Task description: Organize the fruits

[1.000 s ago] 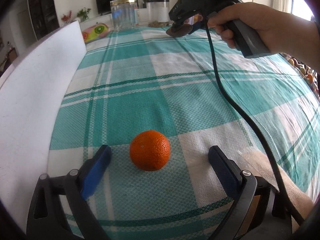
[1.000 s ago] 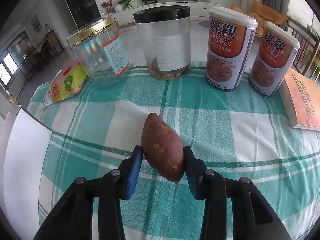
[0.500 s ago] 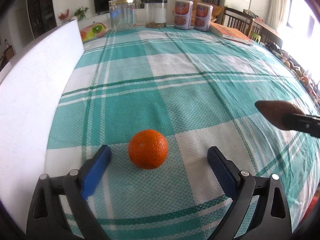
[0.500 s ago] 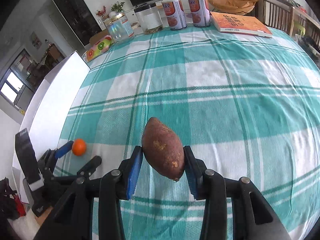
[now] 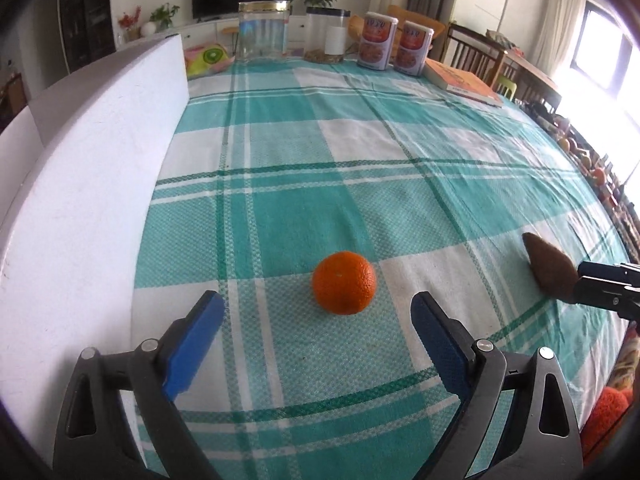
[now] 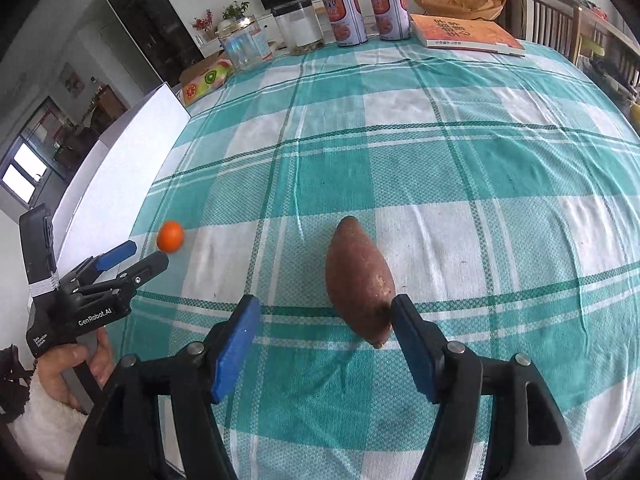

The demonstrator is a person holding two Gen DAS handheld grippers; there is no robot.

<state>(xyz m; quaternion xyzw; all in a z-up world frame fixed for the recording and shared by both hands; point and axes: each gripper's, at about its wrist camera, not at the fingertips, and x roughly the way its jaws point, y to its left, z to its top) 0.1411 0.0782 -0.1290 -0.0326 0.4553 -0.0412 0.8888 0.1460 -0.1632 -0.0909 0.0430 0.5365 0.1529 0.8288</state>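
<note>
On the worktop (image 6: 500, 168) there was one orange (image 5: 344, 282), one sweet potato (image 6: 359, 280), two printed canisters (image 5: 377, 46) standing side by side, two clear jars (image 5: 263, 30), one with a gold lid and one with a dark lid, one orange-covered book (image 6: 470, 35), one fruit-printed packet (image 5: 208, 58) and one white board (image 5: 88, 184). Two grippers showed, a left gripper (image 5: 318, 326) and a right gripper (image 6: 326, 338).

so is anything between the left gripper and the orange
Nothing visible. The orange sits on bare tablecloth just ahead of the left gripper, whose jaws are closing without touching it. The sweet potato lies well off to the side.
</note>
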